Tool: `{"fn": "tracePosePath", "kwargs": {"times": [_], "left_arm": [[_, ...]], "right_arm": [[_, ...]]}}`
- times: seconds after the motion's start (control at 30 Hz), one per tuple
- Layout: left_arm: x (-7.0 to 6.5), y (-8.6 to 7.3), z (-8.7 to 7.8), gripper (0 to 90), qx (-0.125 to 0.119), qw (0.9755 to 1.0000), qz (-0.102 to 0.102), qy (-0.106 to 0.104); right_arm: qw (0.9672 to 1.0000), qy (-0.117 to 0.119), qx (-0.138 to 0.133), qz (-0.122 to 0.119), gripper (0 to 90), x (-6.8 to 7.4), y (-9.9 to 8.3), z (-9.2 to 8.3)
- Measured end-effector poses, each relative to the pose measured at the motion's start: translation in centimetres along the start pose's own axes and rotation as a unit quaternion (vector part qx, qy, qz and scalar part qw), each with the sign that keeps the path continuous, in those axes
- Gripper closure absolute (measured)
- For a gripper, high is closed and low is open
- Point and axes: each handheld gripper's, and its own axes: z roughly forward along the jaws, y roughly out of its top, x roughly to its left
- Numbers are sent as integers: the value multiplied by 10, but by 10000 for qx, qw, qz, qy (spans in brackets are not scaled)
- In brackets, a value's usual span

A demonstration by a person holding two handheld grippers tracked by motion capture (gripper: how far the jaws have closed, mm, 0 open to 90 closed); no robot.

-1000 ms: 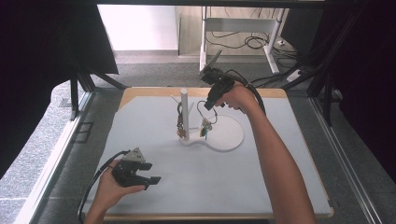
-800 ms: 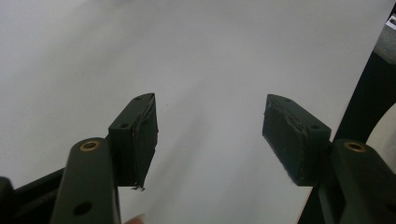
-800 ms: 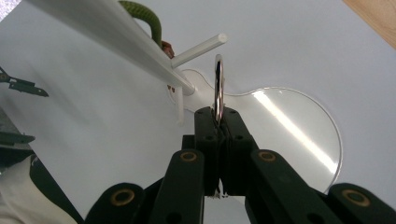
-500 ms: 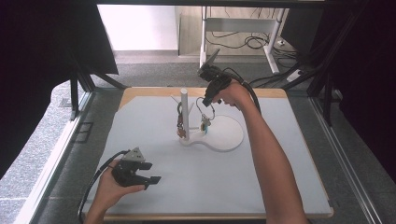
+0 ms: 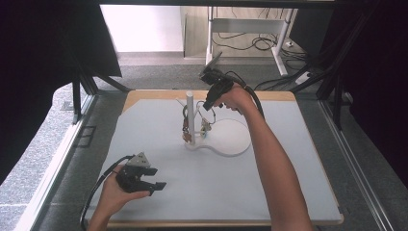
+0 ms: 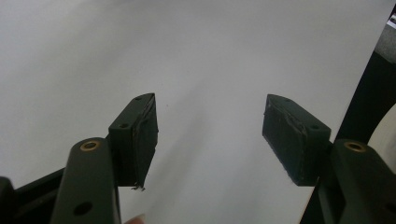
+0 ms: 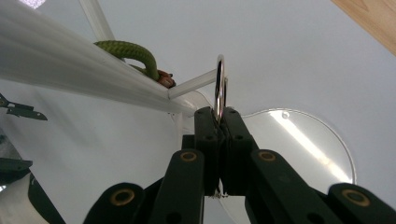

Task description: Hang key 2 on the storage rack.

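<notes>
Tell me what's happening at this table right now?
A person works a claw in each hand. The right claw is shut on a metal ring, held up beside a thin side peg of the white stand, where other small items already hang. The left claw rests open over the white tabletop, holding nothing.

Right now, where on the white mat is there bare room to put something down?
The near right of the white mat, between the right forearm and the mat's right edge, is bare. So is the far left corner, left of the white stand. It is crowded around the stand, where the right gripper holds a metal ring.
</notes>
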Motion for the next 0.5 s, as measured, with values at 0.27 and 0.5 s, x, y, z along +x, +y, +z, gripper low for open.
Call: {"fn": "tracePosePath", "kwargs": {"times": [0.27, 0.5], "left_arm": [[0, 0, 1, 364, 24, 10000, 23, 18], [-2, 0, 1, 364, -64, 9999, -8, -126]], "right_arm": [[9998, 153, -35, -93, 870, 8, -3, 7], [9997, 213, 56, -98, 867, 12, -9, 20]]}}
